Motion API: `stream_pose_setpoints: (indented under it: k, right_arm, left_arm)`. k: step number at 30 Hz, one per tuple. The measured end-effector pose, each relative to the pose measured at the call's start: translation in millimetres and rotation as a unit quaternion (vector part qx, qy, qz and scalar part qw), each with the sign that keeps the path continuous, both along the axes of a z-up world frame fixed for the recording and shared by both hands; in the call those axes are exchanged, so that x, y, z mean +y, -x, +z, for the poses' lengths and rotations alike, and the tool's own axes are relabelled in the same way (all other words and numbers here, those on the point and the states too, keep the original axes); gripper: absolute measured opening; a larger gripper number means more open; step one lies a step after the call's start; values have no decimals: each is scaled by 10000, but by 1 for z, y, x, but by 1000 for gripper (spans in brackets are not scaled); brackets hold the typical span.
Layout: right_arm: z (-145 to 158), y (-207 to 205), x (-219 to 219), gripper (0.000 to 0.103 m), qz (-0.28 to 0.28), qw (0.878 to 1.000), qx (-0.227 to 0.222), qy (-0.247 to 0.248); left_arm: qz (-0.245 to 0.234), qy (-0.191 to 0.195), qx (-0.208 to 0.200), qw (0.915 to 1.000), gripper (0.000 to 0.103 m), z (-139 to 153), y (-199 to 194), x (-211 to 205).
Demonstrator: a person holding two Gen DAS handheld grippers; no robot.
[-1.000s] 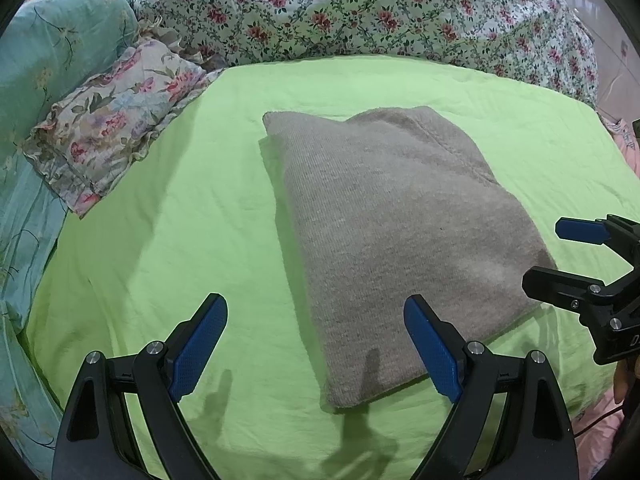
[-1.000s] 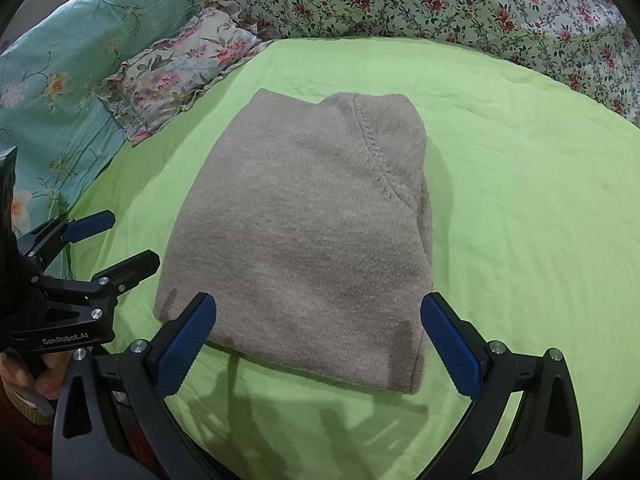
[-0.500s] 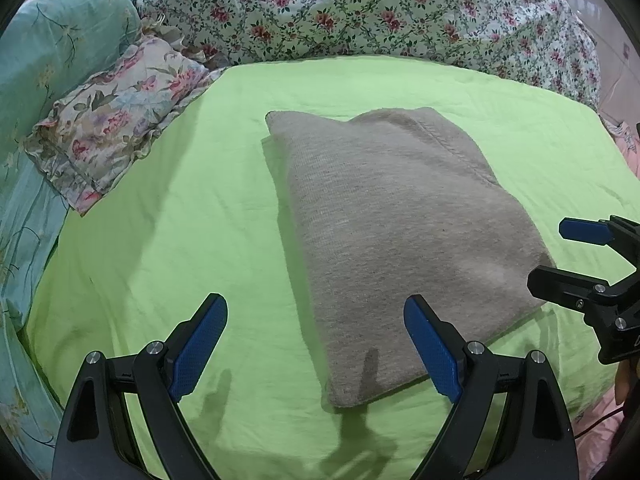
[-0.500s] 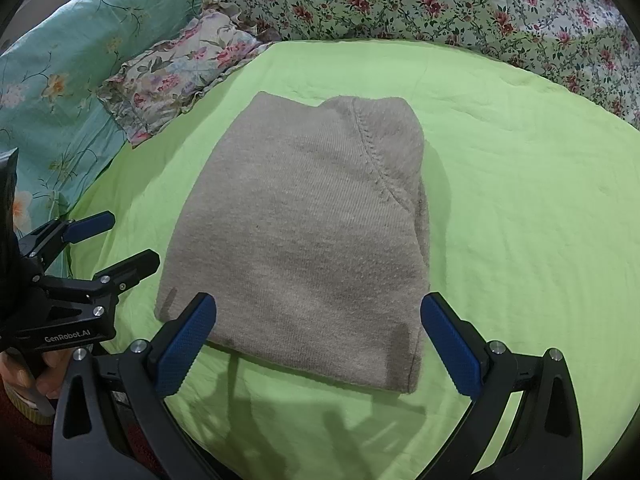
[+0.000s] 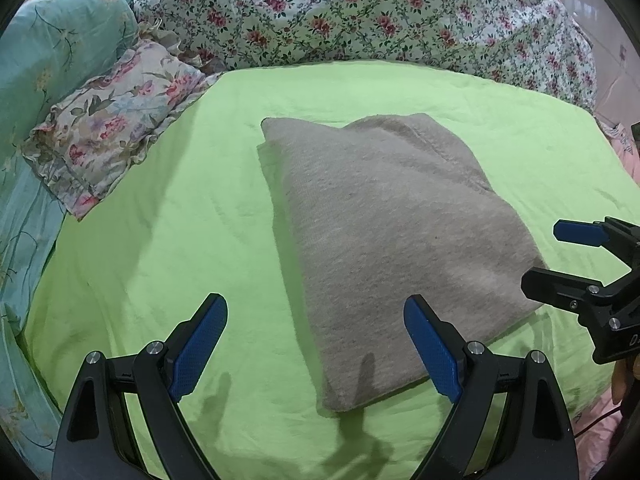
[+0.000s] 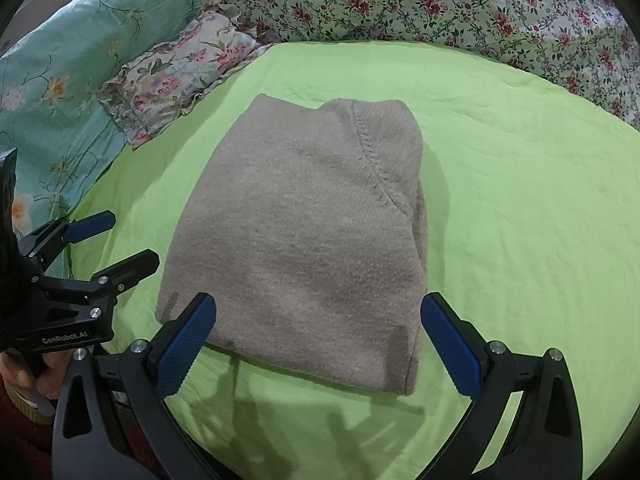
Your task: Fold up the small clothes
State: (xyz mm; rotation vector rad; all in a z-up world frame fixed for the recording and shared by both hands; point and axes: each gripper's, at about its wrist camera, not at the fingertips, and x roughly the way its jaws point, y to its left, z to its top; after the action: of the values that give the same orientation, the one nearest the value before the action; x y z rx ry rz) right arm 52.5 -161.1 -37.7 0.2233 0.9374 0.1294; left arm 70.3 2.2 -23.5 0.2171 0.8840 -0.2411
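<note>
A grey knitted garment (image 5: 384, 232) (image 6: 308, 240) lies folded into a thick rectangle on the green sheet (image 5: 168, 240) (image 6: 520, 200). My left gripper (image 5: 316, 344) hovers open above the garment's near left corner, with nothing between its blue pads. My right gripper (image 6: 318, 344) hangs open over the garment's near edge, also with nothing in it. Each gripper shows in the other's view: the right gripper (image 5: 560, 256) by the garment's right corner, the left gripper (image 6: 116, 240) beside its left edge, both apart from the cloth.
A floral quilt (image 5: 360, 12) (image 6: 440, 0) is heaped along the far side of the bed. A small flowered pillow (image 5: 112, 128) (image 6: 176, 76) and a teal blanket (image 5: 44, 48) (image 6: 60, 68) lie at the left. A person's hand (image 6: 24, 376) holds the left gripper's handle.
</note>
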Motion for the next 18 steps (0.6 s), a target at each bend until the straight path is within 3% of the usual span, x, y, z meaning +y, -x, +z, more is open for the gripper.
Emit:
stream_pose_setpoints:
  k: [18]
  right_arm:
    - [-1, -11, -13, 102, -100, 9999, 1, -75]
  left_arm:
    - [101, 76, 168, 9998, 91, -3, -17, -2]
